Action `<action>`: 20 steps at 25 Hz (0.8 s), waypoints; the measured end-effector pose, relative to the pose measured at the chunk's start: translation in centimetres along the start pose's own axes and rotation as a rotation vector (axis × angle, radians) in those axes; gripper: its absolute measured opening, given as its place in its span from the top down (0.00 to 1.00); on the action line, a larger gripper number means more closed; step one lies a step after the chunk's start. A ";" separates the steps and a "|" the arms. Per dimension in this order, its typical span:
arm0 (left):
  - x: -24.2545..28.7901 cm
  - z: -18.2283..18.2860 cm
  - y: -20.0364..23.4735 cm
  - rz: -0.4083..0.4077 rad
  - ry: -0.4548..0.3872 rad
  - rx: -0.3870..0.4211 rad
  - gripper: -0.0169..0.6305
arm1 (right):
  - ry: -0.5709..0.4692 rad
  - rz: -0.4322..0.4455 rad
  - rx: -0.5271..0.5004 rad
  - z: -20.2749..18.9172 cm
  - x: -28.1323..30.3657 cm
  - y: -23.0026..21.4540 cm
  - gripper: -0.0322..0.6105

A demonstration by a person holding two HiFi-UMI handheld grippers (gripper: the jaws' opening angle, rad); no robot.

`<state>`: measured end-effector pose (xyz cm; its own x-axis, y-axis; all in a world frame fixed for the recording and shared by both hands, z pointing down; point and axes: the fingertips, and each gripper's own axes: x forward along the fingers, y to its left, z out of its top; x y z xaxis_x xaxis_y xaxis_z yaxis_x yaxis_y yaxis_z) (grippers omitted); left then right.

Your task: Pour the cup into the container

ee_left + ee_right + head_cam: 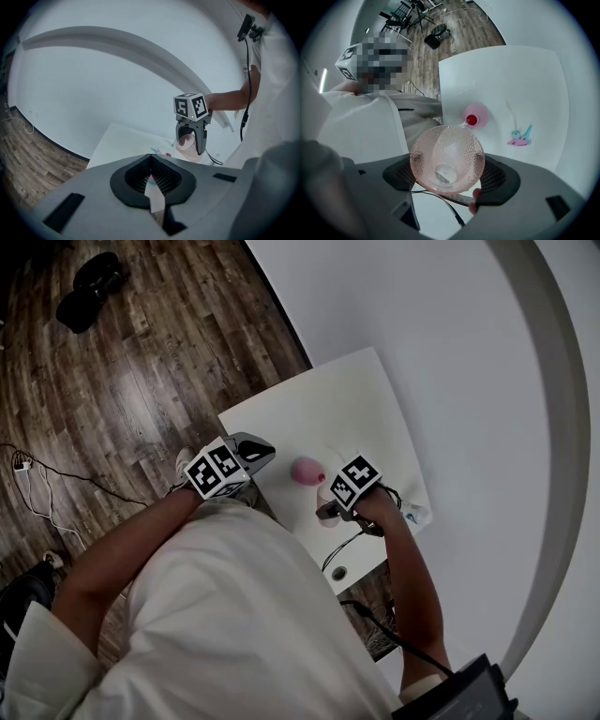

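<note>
My right gripper (446,165) is shut on a pink dimpled cup (446,159), tipped mouth-down toward the white table (347,399). A thin stream runs from the cup's lip into a small pink container (476,116) holding red liquid. In the head view the container (307,471) stands just left of the right gripper (328,507). The left gripper view shows the right gripper (191,140) clamped round the cup (187,141). My left gripper (258,451) hovers at the table's left edge, holding nothing; in its own view its jaws (152,180) look closed.
A small teal and pink object (520,137) lies on the table right of the container. Cables (342,549) trail over the table's near edge. Dark wooden floor surrounds the table, with a black chair (89,287) far off and a white wall (450,352) behind.
</note>
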<state>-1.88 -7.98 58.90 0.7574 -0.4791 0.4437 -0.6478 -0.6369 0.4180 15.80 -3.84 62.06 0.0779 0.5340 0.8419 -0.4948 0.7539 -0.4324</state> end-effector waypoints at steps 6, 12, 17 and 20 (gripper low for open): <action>0.0 0.0 0.0 0.002 -0.001 -0.001 0.96 | 0.010 0.003 -0.002 -0.1 -0.1 0.0 0.35; -0.1 0.0 0.1 0.003 -0.003 -0.001 0.96 | 0.017 0.002 -0.005 0.0 -0.3 0.0 0.35; 0.0 -0.1 -0.1 0.002 -0.004 0.002 0.96 | 0.024 0.002 -0.008 -0.1 -0.4 0.0 0.35; 0.3 -0.1 -0.3 0.001 0.002 0.015 0.96 | 0.028 0.008 -0.011 -0.3 -0.3 -0.1 0.35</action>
<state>-1.46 -7.84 58.97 0.7564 -0.4790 0.4454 -0.6474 -0.6451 0.4057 16.10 -3.98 61.72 0.0986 0.5503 0.8292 -0.4859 0.7538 -0.4424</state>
